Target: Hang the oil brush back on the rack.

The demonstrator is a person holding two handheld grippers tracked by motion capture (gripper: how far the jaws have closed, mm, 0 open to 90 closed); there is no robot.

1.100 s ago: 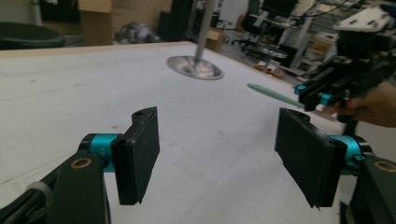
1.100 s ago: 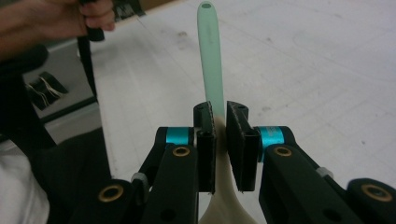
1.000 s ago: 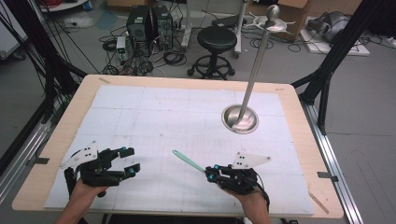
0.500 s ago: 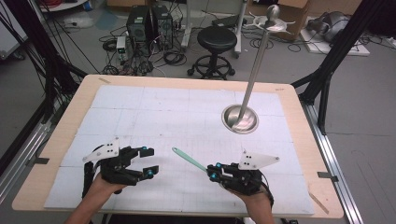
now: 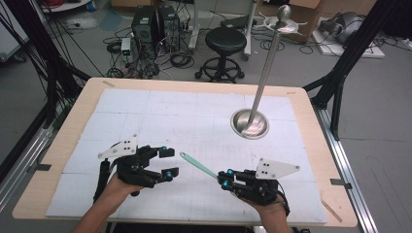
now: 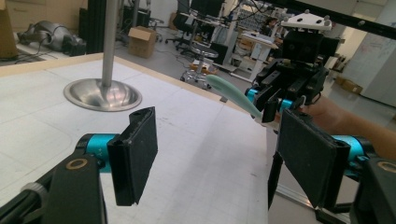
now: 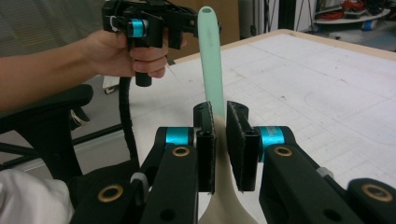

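In the high view, the right claw (image 5: 225, 177) sits near the six o'clock edge of the surface (image 5: 204, 104), its jaws clamped on a mint-green spoon (image 5: 198, 164) whose handle runs out toward ten o'clock, raised clear of the white gridded mat. The left claw (image 5: 167, 162) hangs at about nine o'clock from the spoon's free end, near it but apart, with its jaws spread wide and nothing between them; they have just been opening a little further. That spacing suggests a handover in the making, the left claw readied to take the handle. At about two o'clock from the spoon stands a steel stand (image 5: 250, 123), its round base on the mat and its pole rising to a ball top, well apart from both hands.

In the left gripper view, the two black pads (image 6: 135, 154) stand far apart with bare mat between them. Beyond them, at one o'clock, the right claw (image 6: 271, 107) holds the spoon (image 6: 233, 93) pointing back toward the camera. The stand's base (image 6: 102, 93) lies at eleven o'clock.

In the right gripper view, the jaws pinch the spoon's neck (image 7: 212, 70), its paler bowl end passing below them, and the handle rises to twelve o'clock, where the left claw (image 7: 154, 23) waits just beside its tip. No brand, label or writing can be read anywhere.
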